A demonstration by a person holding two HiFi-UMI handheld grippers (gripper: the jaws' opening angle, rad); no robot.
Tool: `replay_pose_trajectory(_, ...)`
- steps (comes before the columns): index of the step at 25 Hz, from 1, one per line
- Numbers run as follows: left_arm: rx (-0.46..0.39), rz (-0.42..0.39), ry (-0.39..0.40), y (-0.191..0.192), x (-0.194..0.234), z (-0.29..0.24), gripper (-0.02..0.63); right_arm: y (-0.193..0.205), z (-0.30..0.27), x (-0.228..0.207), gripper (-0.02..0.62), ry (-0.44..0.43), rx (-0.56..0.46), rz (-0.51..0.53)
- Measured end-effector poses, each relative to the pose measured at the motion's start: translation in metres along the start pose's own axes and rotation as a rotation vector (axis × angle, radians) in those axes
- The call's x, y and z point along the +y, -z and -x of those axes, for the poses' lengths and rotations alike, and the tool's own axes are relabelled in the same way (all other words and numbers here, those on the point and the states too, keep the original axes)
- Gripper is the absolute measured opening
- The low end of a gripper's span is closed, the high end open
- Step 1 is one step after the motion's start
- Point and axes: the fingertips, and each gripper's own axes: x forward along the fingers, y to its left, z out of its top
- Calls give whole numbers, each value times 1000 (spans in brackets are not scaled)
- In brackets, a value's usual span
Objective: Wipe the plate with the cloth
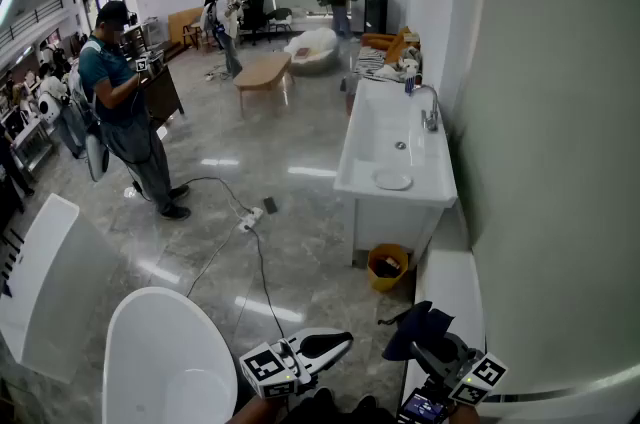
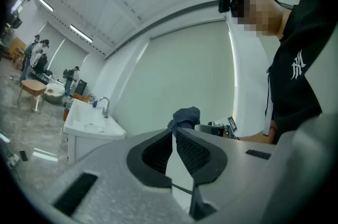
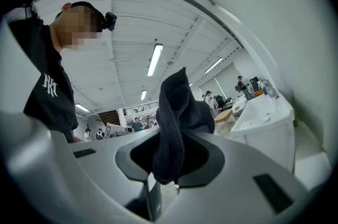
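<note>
Here, at the bottom of the head view, the left gripper (image 1: 340, 342) is held level. Its own view shows what the head view cannot: the dark mesh fingers (image 2: 193, 151) are pressed together with nothing between them. Past their tips that view also catches the cloth (image 2: 185, 116).

Further right and well up the head view, the plate (image 1: 393, 180) lies flat on the near end of the white sink (image 1: 440, 190), well apart from both grippers. A yellow bucket (image 1: 388, 267) stands on the floor below it. Only the head view shows the plate clearly.

Right again, the right gripper (image 1: 428, 342) carries the dark blue cloth. In the head view the cloth is a bunched lump ahead of the gripper. The right gripper view shows the grip itself, with the fingers closed on the cloth's lower part. There the cloth's long axis runs upward out of the fingers to a folded peak, and a short end hangs just below them.
</note>
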Motion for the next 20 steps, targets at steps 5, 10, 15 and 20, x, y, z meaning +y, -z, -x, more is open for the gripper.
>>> replay_pose_trajectory(5, 47, -58, -31, -4, 32, -17, 23, -12, -22, -30, 77, -36, 12, 52)
replay_pose_trajectory(10, 40, -39, -19, -1, 41, -17, 23, -6, -23, -34, 77, -21, 21, 33)
replay_pose_trajectory(15, 43, -29, -12, -7, 45, -19, 23, -6, -27, -33, 77, -15, 15, 27)
replay_pose_trajectory(20, 50, -20, 2, -6, 55, -20, 23, -7, -34, -40, 77, -5, -2, 9)
